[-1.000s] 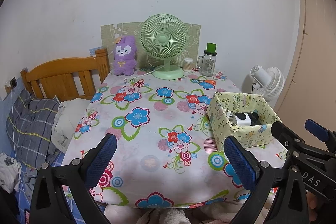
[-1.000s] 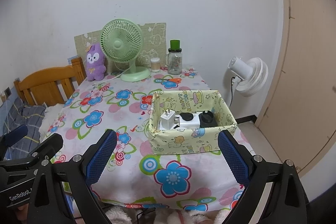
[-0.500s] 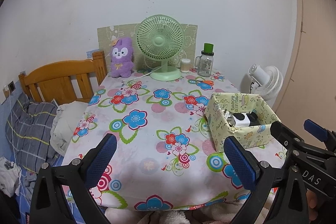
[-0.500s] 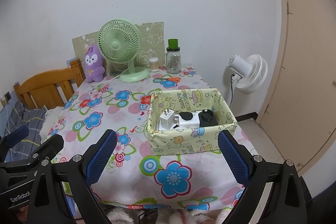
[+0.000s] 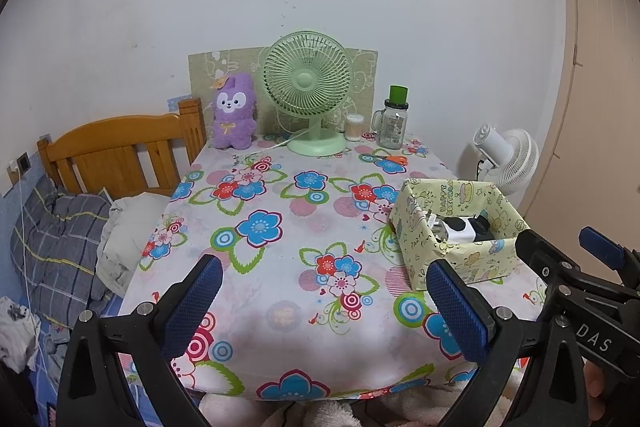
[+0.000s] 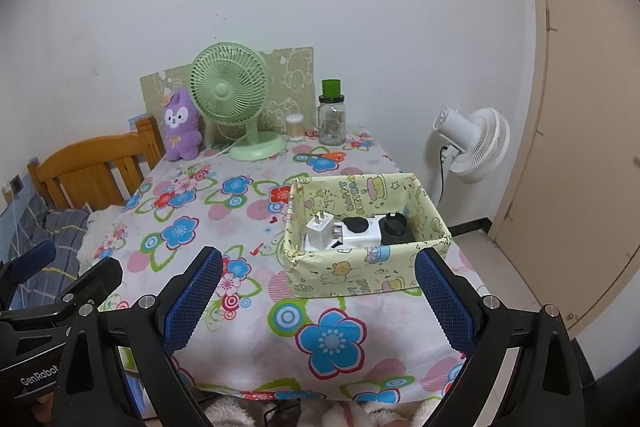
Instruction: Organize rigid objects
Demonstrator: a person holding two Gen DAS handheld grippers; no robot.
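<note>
Near the table's right edge sits the paper box (image 6: 366,269), holding a white charger (image 6: 320,233) and adapters. Right gripper (image 6: 318,297), nearer, faces its long side; left gripper (image 5: 324,305) sits leftward. Both spread wide, empty.

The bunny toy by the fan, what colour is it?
Purple, with a white face. The bunny toy shows best in the left wrist view, beside the green fan.

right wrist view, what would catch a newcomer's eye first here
The loud flowered tablecloth covers the whole table and grabs attention first. Near its right edge sits a yellow patterned box holding white and black plug adapters. At the back by the wall stand a green desk fan and a purple plush toy.
</note>
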